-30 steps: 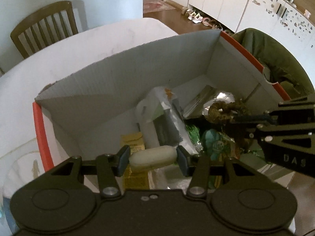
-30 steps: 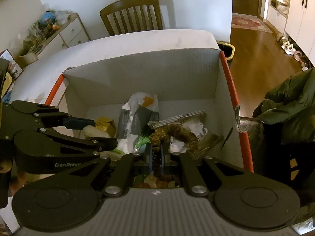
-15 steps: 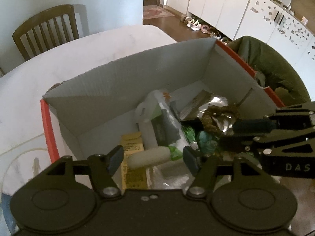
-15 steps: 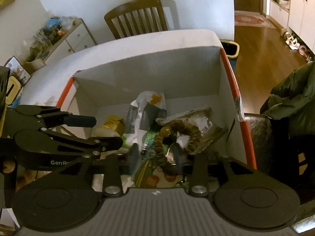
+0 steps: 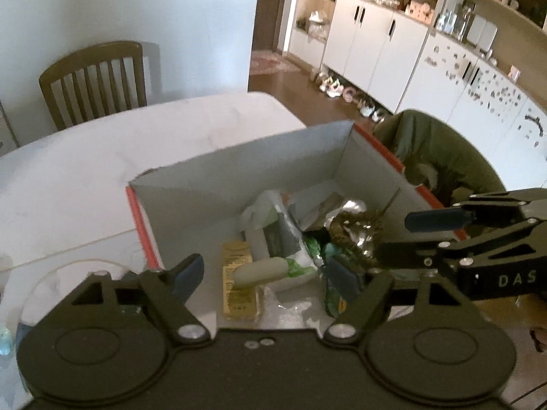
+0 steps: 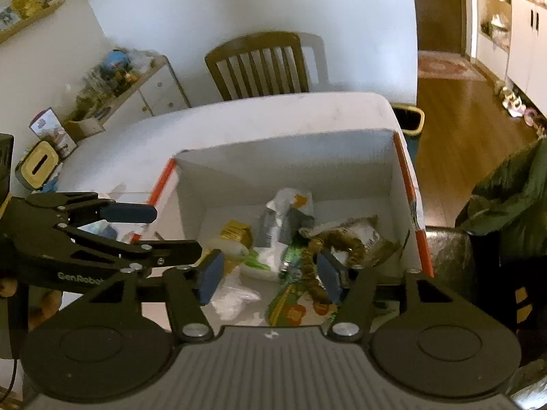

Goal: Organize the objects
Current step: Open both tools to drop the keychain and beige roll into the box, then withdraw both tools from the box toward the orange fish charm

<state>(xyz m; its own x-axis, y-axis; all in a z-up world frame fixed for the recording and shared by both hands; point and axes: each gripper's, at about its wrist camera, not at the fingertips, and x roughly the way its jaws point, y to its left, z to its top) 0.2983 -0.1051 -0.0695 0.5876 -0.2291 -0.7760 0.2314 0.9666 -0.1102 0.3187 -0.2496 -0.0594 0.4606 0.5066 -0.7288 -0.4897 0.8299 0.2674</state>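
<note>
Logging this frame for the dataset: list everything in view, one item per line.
Cardboard box: one, white inside, orange edges, on the table.
Table: one, white.
Cream oblong piece: one, in the box, lying loose.
Brown scrunchie: one, in the box.
Yellow packet: one, box floor.
Chair: one, brown wood, beyond the table.
Green jacket: one, right of the box.
Left gripper: black, open above the box.
Right gripper: black, open above the box.

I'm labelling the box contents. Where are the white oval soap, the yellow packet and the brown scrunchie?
white oval soap point(image 5: 260, 271), left wrist view, middle of its body
yellow packet point(image 5: 238, 294), left wrist view, centre of printed face
brown scrunchie point(image 6: 336, 239), right wrist view, top of the loop
</note>
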